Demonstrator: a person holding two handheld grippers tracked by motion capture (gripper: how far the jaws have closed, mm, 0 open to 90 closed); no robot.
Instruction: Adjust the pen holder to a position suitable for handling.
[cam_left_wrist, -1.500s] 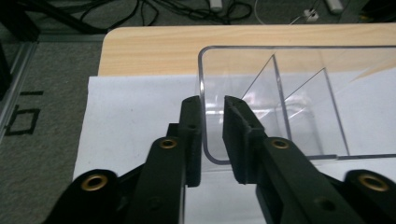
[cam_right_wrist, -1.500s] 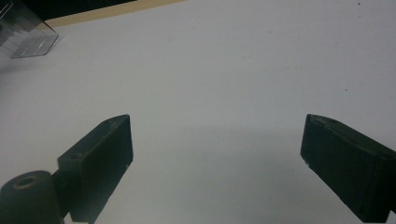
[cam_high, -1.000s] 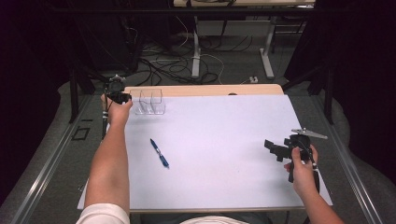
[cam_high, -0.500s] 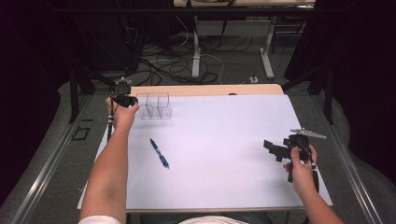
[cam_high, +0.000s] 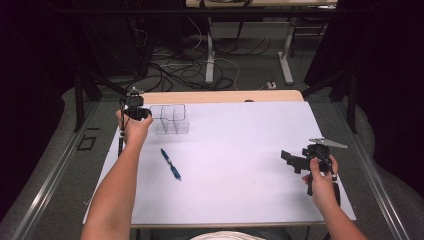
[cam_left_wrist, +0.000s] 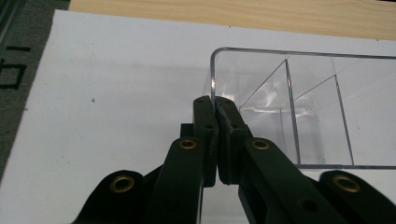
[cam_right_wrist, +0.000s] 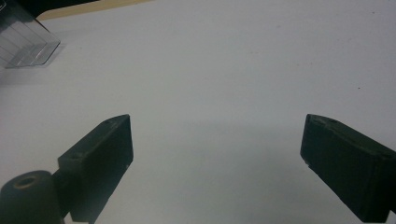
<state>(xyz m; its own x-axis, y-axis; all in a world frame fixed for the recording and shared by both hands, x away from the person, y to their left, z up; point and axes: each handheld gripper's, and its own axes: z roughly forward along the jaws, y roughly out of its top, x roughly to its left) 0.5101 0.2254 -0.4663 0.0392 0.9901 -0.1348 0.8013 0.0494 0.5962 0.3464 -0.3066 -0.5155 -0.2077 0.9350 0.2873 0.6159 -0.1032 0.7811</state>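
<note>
A clear plastic organiser with several compartments stands at the far left of the white sheet. My left gripper is shut on its left end wall; in the left gripper view the jaws pinch that wall and the compartments stretch away to the right. A blue pen lies flat on the sheet, nearer the person than the organiser. At the right side my right gripper is open and holds nothing. In the right gripper view, bare sheet lies between its jaws and the organiser shows at top left.
The white sheet covers most of a wooden table; a strip of wood shows at the far edge. Cables and table legs are on the floor beyond. Bare sheet lies between the pen and the right gripper.
My left gripper has shifted the organiser a little to the right and toward the person. The right gripper and the pen have stayed in place.
</note>
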